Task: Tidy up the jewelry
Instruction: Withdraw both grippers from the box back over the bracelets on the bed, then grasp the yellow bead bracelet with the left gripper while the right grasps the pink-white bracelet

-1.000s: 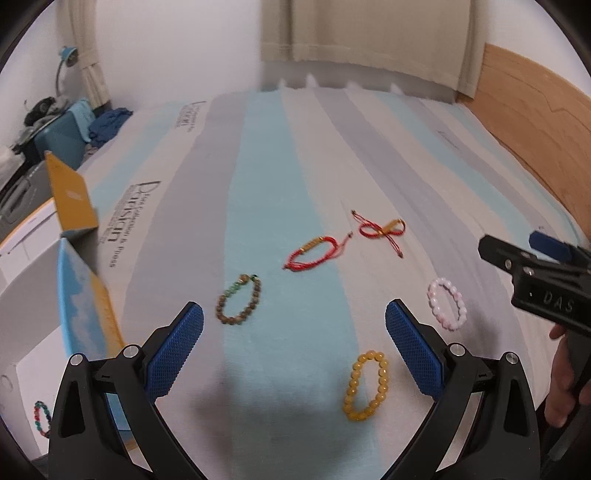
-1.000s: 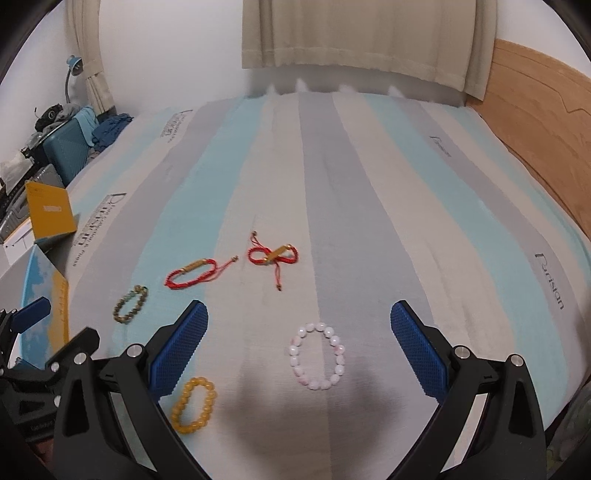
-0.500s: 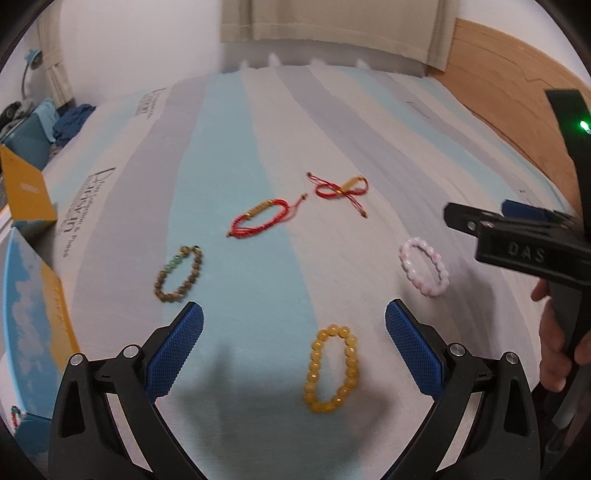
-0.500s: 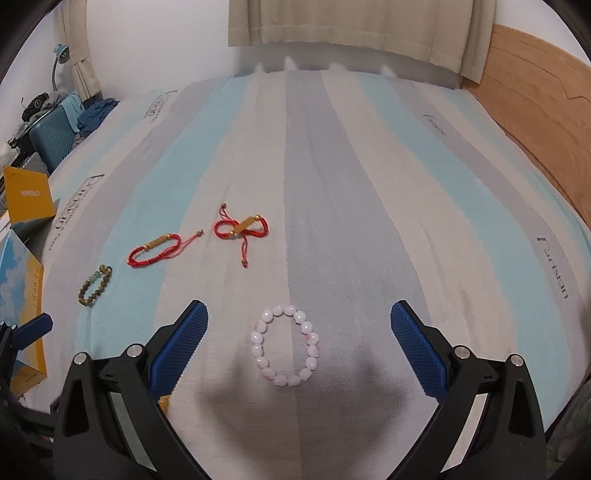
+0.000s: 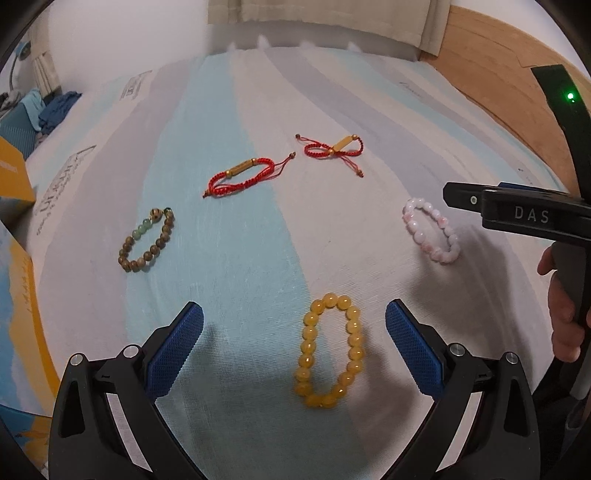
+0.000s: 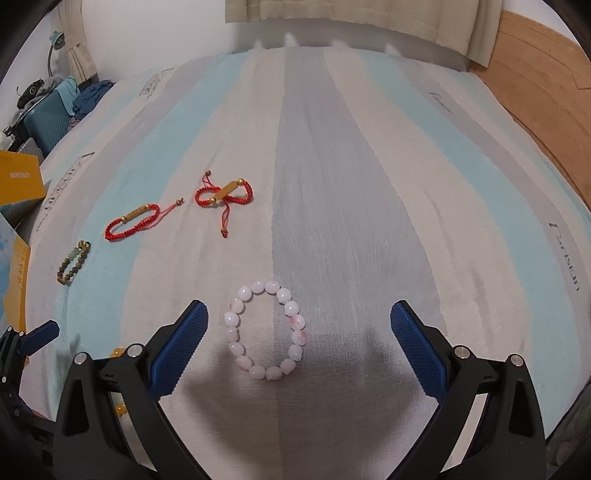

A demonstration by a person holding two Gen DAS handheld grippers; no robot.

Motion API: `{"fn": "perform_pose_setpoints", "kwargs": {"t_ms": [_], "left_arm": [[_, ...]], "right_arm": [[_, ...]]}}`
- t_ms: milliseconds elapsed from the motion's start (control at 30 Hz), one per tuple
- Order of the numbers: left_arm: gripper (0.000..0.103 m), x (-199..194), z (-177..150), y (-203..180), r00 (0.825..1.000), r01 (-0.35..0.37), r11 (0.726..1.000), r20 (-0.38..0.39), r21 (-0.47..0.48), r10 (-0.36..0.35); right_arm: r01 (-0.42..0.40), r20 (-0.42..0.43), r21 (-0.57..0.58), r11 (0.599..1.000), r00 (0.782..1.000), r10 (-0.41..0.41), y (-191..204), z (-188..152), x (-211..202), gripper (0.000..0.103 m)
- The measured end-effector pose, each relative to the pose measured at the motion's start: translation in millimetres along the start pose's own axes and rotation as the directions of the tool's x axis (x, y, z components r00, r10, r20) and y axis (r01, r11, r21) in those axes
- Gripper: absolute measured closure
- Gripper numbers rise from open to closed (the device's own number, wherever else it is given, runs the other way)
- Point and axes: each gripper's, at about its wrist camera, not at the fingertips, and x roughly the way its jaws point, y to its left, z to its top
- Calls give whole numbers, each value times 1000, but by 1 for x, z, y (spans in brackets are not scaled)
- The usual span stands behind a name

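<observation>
A bed (image 6: 351,177) with a sheet striped in pale blue, grey and cream fills the room, with a beige curtain (image 6: 351,22) at its far end and a wooden headboard panel (image 6: 535,74) along the right. Five bracelets lie spread on the sheet, none touching another. The left gripper (image 5: 294,341) hangs low over the near part of the bed, its jaws spread wide and holding nothing, with the yellow bead bracelet (image 5: 330,354) lying flat between the blue pads. The right gripper (image 6: 298,338) is likewise released and empty, its jaws wide to either side of the pink bead bracelet (image 6: 266,330). Farther off and to the left lie two red cord bracelets, one a plain loop (image 6: 135,221), the other twisted into a figure eight (image 6: 223,195). A brown and green bead bracelet (image 6: 73,263) sits farthest left, near a blue and yellow box (image 5: 14,295) at the bed's edge.
</observation>
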Motion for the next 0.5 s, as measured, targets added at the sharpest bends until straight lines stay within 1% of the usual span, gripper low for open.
{"fn": "perform_pose_setpoints", "kwargs": {"t_ms": [133, 200, 300, 500], "left_arm": [[6, 8, -3, 4, 1000, -11, 1000, -14, -7, 11], [6, 11, -4, 7, 1000, -16, 1000, -19, -11, 16], [6, 15, -6, 10, 1000, -19, 1000, -25, -18, 18], [7, 24, -10, 13, 999, -28, 999, -43, -17, 28]], "right_arm": [[6, -17, 1, 1000, 1000, -6, -1, -2, 7, 8], [8, -26, 4, 1000, 1000, -8, -2, -3, 9, 10], [10, -37, 7, 1000, 999, -10, -4, -3, 13, 11], [37, -76, 13, 999, 996, -36, -5, -4, 22, 14]]}}
